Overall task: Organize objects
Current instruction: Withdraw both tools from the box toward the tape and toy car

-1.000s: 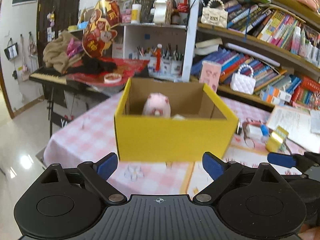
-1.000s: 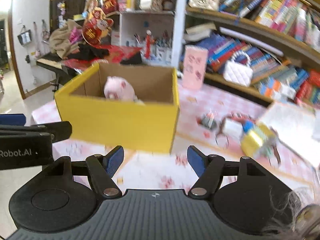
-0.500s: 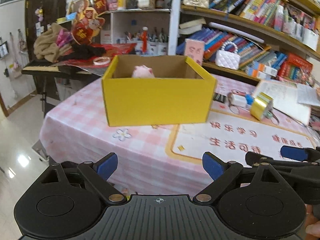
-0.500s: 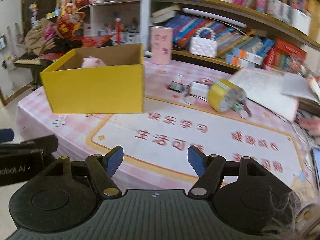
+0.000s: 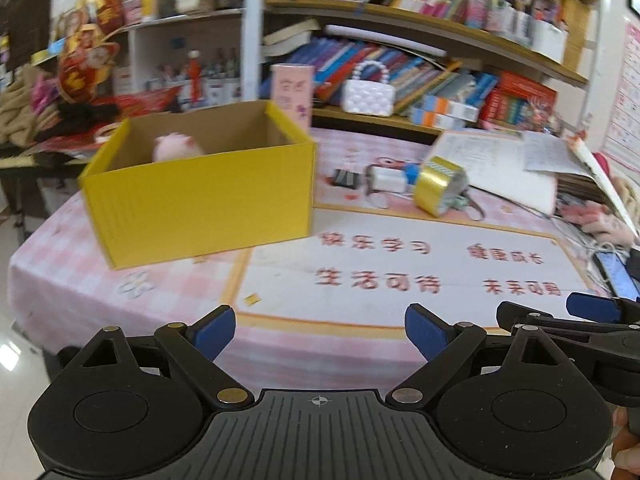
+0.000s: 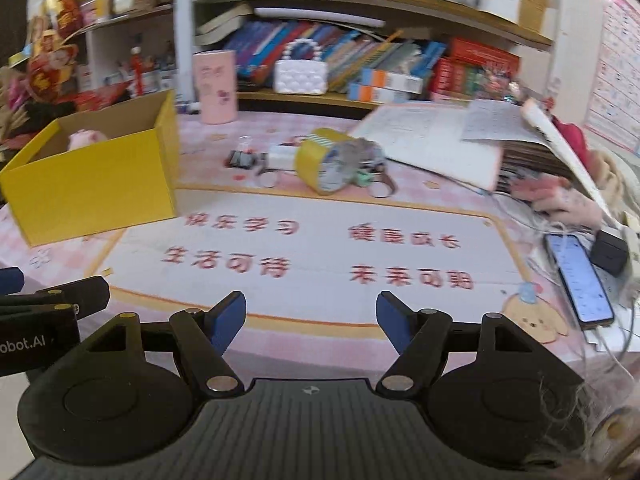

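pink checked table (image 6: 460, 188) before crowded bookshelves | yellow box (image 5: 200, 196) at table's left end, open-topped, pink plush toy (image 5: 176, 146) inside | right of box: gold tape roll (image 5: 440, 184), shiny, on its side | bare mat (image 6: 320, 256) right of box | left gripper (image 5: 320, 332) parted wide, empty | right gripper (image 6: 311, 322) parted, empty

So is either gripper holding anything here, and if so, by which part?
Nothing is held. The left gripper and right gripper both stand open and empty above the table's near edge, short of the gold tape roll and the yellow box.
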Available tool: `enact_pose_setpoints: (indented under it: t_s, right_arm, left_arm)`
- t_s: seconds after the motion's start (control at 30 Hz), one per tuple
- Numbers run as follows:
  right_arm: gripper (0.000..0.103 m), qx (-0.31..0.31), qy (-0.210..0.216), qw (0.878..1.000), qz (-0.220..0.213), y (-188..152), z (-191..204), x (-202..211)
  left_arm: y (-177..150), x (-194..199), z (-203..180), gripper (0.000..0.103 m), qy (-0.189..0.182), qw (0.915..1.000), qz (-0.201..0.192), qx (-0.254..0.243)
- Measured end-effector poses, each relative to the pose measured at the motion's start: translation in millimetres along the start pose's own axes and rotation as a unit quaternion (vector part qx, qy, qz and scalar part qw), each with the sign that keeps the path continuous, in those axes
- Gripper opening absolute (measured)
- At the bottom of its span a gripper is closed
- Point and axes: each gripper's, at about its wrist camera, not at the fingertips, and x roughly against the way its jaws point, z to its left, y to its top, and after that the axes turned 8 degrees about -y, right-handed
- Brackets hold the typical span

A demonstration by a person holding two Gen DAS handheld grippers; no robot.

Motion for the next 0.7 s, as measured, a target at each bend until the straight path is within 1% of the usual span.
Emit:
enact_pose_setpoints:
  t_s: [0.13,0.23,0.37,0.53,0.63,0.67,0.7]
  right_arm:
    - [0.071,-0.009,-0.017,1.000,0.008,4.6,-17.2,-11.6]
    - [0.071,-0.015,-0.019,0.999,0.022,10.9,-27.3,-25.2]
    - [0.071,-0.008,-0.016,0.999,0.033,22.2,-34.9,-45.7]
    - [0.070,-0.004,-0.002,1.000,0.030,44.5,-45.9,-74.9]
    - [0.067,-0.003,0.014,1.000,0.021,61.2,-53.6,-93.2]
    - [0.060,-0.002,0.018,1.000,0.018,67.1,-56.2,-99.7]
    - [0.053,0.002,0.024,1.000,0.014,73.1,-59.2,-107.7]
  left_arm:
    - [6.8,-16.5,-14.7,0.094,-0.017,0.9997,0.009,-0.012]
    - [13.5,-30.1,-22.7,0.094,-0.028,0.9994,0.018,-0.011]
    - [23.9,-49.0,-29.9,0.094,-0.024,0.9994,0.025,-0.007]
    - [43.9,-73.2,-38.0,0.094,-0.016,0.9996,0.023,0.001]
    - [60.3,-90.9,-46.3,0.092,-0.014,0.9998,0.016,0.003]
    - [66.3,-98.7,-49.8,0.092,-0.013,0.9998,0.017,0.002]
    - [71.1,-105.7,-52.7,0.087,-0.012,0.9998,0.018,0.001]
